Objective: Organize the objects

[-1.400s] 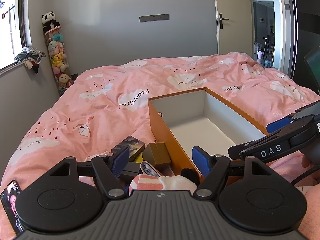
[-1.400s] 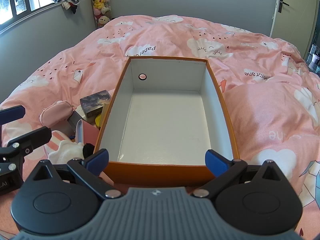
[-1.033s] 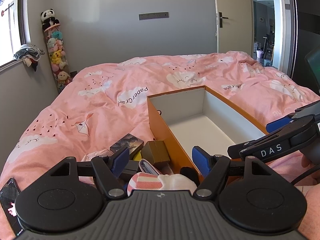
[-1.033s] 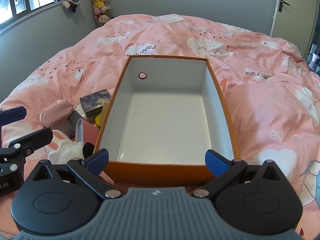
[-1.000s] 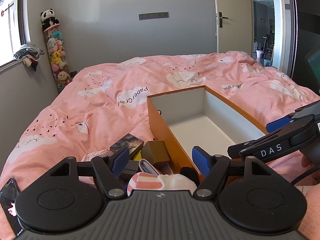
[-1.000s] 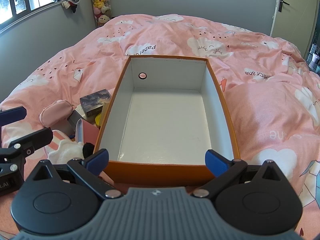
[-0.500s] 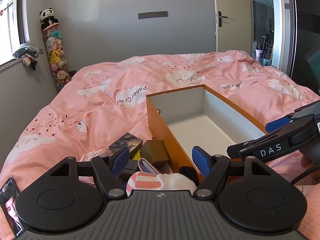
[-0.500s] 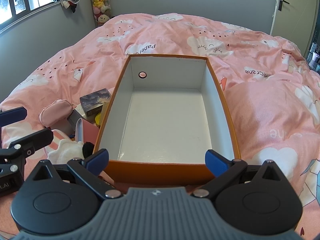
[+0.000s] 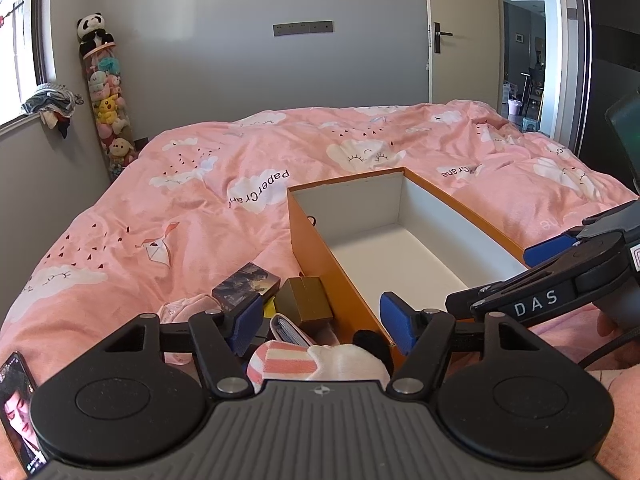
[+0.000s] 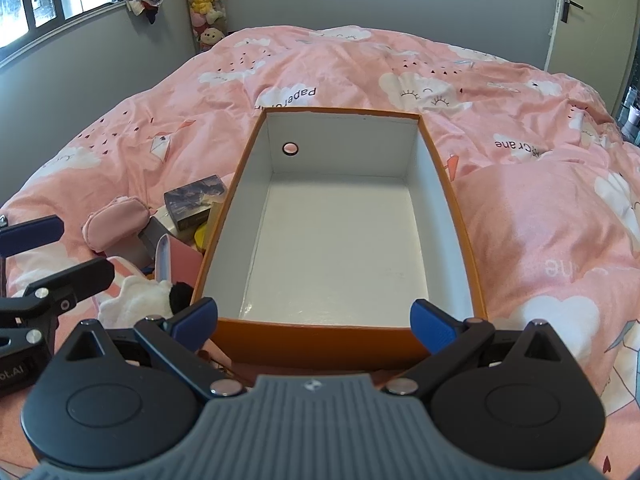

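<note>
Between the blue pads of the left gripper [image 9: 322, 322], whose jaws are closing from wide and grip nothing yet, lies a pink-striped sock [image 9: 282, 364] beside a white fluffy toy [image 9: 348, 362]. Just beyond sit a gold box [image 9: 305, 304], a dark printed box [image 9: 245, 285] and a pink pouch [image 10: 116, 220], all on the pink bedspread [image 9: 200, 220] touching or beside the left wall of the orange box [image 10: 312, 338]. That box holds nothing, so sorting has likely barely begun. Over its near rim, the right gripper [image 10: 314, 320] hovers wide open and empty.
</note>
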Demonstrator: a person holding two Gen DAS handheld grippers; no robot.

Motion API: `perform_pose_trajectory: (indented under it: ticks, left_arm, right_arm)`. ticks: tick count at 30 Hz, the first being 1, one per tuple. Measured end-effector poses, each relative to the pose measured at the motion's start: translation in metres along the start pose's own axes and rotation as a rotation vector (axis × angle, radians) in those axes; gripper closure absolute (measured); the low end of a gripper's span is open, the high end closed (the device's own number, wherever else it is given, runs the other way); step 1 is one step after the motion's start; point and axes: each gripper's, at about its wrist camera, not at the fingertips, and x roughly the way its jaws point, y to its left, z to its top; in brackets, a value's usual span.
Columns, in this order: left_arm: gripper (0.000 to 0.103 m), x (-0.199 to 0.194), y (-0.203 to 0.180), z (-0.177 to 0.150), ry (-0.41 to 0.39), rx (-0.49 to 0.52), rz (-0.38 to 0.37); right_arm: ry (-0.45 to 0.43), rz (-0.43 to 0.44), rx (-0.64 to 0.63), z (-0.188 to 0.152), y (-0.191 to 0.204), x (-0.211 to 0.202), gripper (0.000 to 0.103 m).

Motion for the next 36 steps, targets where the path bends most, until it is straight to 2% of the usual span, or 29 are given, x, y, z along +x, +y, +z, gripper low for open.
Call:
perform_pose_trajectory:
  ticks: [2, 6, 8, 10, 16, 19, 21, 24, 28, 30, 36]
  left_arm:
    - [0.026, 0.002, 0.003, -0.001, 0.008, -0.016, -0.011]
    - [0.038, 0.009, 0.012, -0.002, 0.04, -0.054, -0.044]
    - [0.042, 0.014, 0.018, 0.0, 0.06, -0.06, -0.058]
    - [0.049, 0.019, 0.023, 0.002, 0.08, -0.059, -0.082]
    - [0.062, 0.039, 0.052, 0.012, 0.157, -0.127, -0.126]
    - [0.065, 0.048, 0.071, 0.019, 0.182, -0.158, -0.12]
    - [0.065, 0.056, 0.081, 0.024, 0.195, -0.148, -0.1]
    - [0.065, 0.071, 0.095, 0.032, 0.246, -0.128, -0.108]
    - [0.065, 0.088, 0.106, 0.038, 0.298, -0.052, -0.118]
    - [0.065, 0.098, 0.112, 0.04, 0.321, -0.014, -0.118]
    - [0.065, 0.118, 0.122, 0.04, 0.399, 0.056, -0.134]
  right_arm:
    - [0.002, 0.005, -0.006, 0.0, 0.001, 0.001, 0.001]
    - [0.003, 0.017, -0.021, 0.003, 0.004, 0.004, 0.001]
    - [0.007, 0.044, -0.037, 0.007, 0.005, 0.007, 0.007]
    - [0.013, 0.074, -0.069, 0.013, 0.009, 0.011, 0.022]
    - [0.026, 0.192, -0.204, 0.039, 0.03, 0.027, 0.039]
    - [0.045, 0.249, -0.26, 0.053, 0.042, 0.039, 0.046]
    - [0.058, 0.286, -0.291, 0.063, 0.05, 0.048, 0.051]
    - [0.079, 0.329, -0.36, 0.079, 0.062, 0.065, 0.051]
    - [0.118, 0.329, -0.5, 0.095, 0.08, 0.089, 0.052]
    - [0.141, 0.324, -0.548, 0.102, 0.087, 0.101, 0.057]
    - [0.238, 0.413, -0.597, 0.112, 0.108, 0.133, 0.058]
